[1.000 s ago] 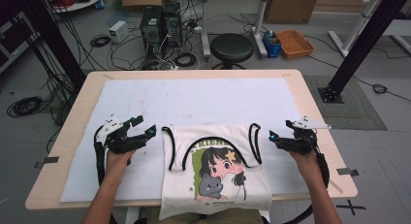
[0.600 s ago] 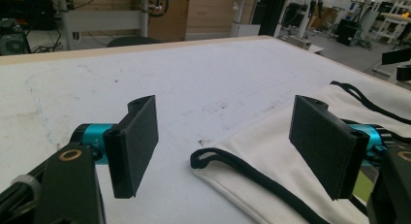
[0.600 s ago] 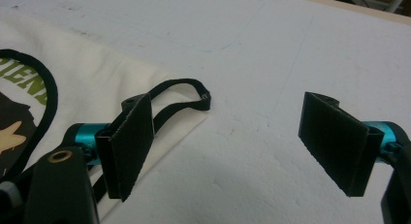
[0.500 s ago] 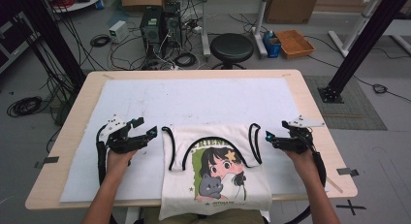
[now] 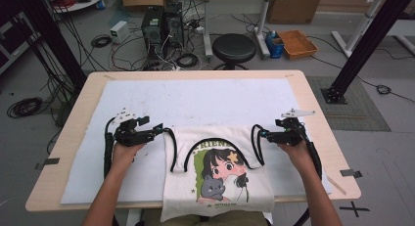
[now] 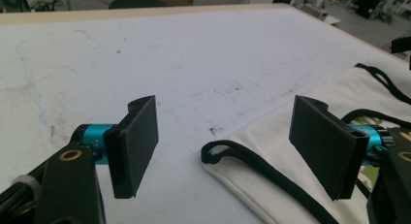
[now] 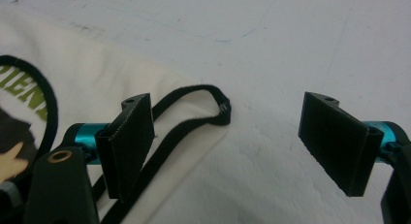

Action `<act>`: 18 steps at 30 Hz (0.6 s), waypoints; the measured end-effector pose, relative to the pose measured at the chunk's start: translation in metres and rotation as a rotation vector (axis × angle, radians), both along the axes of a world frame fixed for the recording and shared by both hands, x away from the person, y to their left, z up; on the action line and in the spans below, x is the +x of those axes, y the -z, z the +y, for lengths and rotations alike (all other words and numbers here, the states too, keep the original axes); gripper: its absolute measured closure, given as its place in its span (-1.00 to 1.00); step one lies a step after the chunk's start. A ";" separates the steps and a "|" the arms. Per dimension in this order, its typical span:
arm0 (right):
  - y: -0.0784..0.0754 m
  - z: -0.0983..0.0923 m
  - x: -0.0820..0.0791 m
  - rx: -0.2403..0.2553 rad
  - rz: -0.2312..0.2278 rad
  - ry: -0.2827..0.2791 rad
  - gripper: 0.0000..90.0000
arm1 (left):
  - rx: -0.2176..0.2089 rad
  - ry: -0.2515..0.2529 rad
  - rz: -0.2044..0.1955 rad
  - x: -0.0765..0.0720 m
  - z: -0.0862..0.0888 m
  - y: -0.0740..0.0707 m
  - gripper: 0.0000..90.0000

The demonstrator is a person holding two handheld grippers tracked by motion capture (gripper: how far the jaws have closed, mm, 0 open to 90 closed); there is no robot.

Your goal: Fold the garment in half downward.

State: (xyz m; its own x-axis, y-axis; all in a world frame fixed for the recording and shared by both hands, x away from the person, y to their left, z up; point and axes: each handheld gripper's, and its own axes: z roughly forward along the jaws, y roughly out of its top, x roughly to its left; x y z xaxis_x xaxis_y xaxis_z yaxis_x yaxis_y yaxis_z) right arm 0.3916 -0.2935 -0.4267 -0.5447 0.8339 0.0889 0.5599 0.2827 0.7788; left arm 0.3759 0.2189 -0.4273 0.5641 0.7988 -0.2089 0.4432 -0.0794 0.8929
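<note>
A cream sleeveless cotton top with black trim and a cartoon girl-and-cat print (image 5: 218,172) lies flat, print up, on the white mat (image 5: 195,101) that covers the pale wooden bench (image 5: 313,103). Its hem hangs over the bench's near edge, and its two black-edged shoulder straps point away from the person toward the middle of the mat.

The left hand-held gripper (image 5: 155,130) sits just beside the top's left strap (image 5: 170,145), jaws spread wide. In the left gripper view that strap's looped black end (image 6: 218,153) lies on the mat between the two jaw plates, untouched by either. The right hand-held gripper (image 5: 264,134) stands just beside the top's right strap (image 5: 256,143), jaws likewise wide apart. In the right gripper view the strap loop (image 7: 206,105) lies between the plates, nearer the left one (no plate presses on the cloth as far as can be told).

Judging from this, the work is at its opening step. The top is spread out and roughly smooth, so the laying-out looks done, but no fold shows anywhere in the fabric. Both hand-held grippers are lined up on the shoulder ends, and neither has yet closed. The grasp of both straps and whatever fold or lift follows all seem left to do.
</note>
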 end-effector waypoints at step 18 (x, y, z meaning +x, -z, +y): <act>0.011 0.035 0.039 -0.139 0.136 -0.156 0.51 | 0.220 0.120 0.153 0.023 -0.030 0.023 0.61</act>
State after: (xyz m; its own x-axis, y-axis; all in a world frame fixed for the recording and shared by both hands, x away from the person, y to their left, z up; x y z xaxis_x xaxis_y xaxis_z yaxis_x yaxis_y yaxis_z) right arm 0.4307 -0.2580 -0.4377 -0.6588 0.7499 0.0601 0.5979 0.4734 0.6469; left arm 0.3988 0.1892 -0.4505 0.6324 0.7640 -0.1279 0.5473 -0.3238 0.7717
